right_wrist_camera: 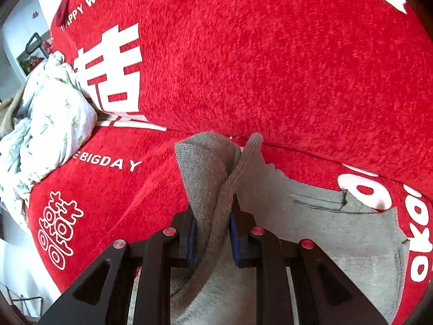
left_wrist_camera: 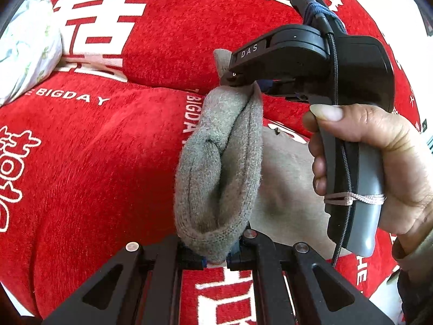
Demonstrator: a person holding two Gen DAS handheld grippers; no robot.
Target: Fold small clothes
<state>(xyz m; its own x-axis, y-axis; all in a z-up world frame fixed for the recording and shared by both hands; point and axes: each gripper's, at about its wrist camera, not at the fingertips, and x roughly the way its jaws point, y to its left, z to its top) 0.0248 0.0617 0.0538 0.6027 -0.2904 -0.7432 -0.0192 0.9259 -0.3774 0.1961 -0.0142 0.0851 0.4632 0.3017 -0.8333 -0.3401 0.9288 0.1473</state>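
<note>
Grey knit garment (left_wrist_camera: 219, 168) pinched by left gripper (left_wrist_camera: 216, 257) and right gripper (right_wrist_camera: 212, 239) fingers — floral bedding (right_wrist_camera: 51, 113) nearby.

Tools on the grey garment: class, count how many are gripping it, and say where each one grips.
2. The left tool pinches a bunched fold of the grey garment near the camera. The right tool clamps the far end of that fold, above the red sofa cover.

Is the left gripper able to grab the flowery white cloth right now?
Probably not yet. The left gripper is shut on the grey garment, and the flowery cloth lies far off at the sofa's edge. It would need to let go first.
</note>
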